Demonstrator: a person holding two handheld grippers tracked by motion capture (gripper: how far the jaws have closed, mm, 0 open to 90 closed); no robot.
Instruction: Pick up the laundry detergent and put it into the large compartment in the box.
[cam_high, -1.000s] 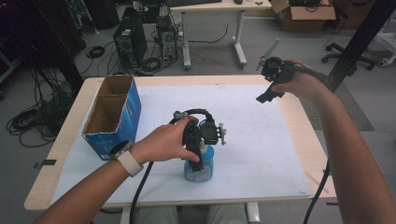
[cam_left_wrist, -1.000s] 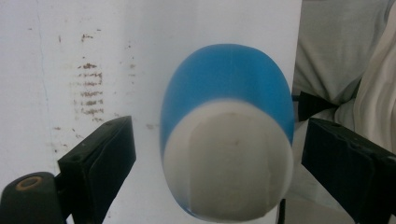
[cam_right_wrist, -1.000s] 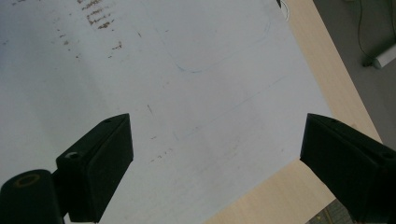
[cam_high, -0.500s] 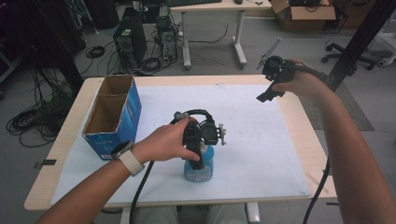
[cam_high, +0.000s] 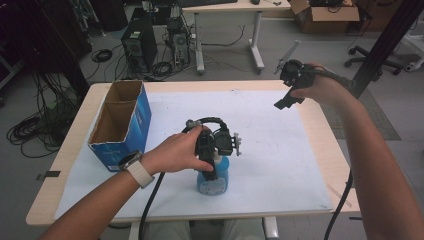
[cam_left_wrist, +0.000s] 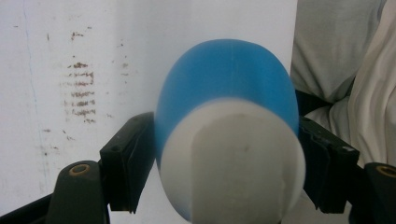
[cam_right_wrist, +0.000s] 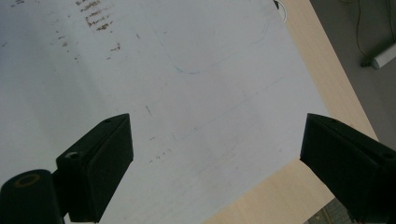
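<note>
Blue plastic bottle with a white cap (cam_high: 213, 179) stands at about 6 o'clock on the white sheet covering the desk (cam_high: 310, 129), close to the near edge. Left gripper (cam_high: 212, 167) comes down on it from above. In the left gripper view the bottle (cam_left_wrist: 227, 126) sits between the two black jaws, each pressed to a side of the blue body, so the jaws are clamped on it. Bottle base appears to rest on the sheet or very near it; cannot tell from these views whether it is lifted.

Judgement on progress: grasp looks achieved; carrying and placing look to be still ahead. Likely destination is the box, but nothing marks it as such.

Blue cardboard box with an open top and plain brown inside (cam_high: 121, 125) sits at about 9 o'clock, near the left edge of the sheet, well apart from the bottle. A divider splits it into two compartments, near and far. What shows of both looks empty; the bottom of the near one is partly hidden by its wall.

Right gripper (cam_high: 286, 100) is held in the air at about 2 o'clock, over the far right part of the sheet. In the right gripper view (cam_right_wrist: 215, 158) its jaws are wide apart with nothing between them, bare sheet and desk edge below.
</note>
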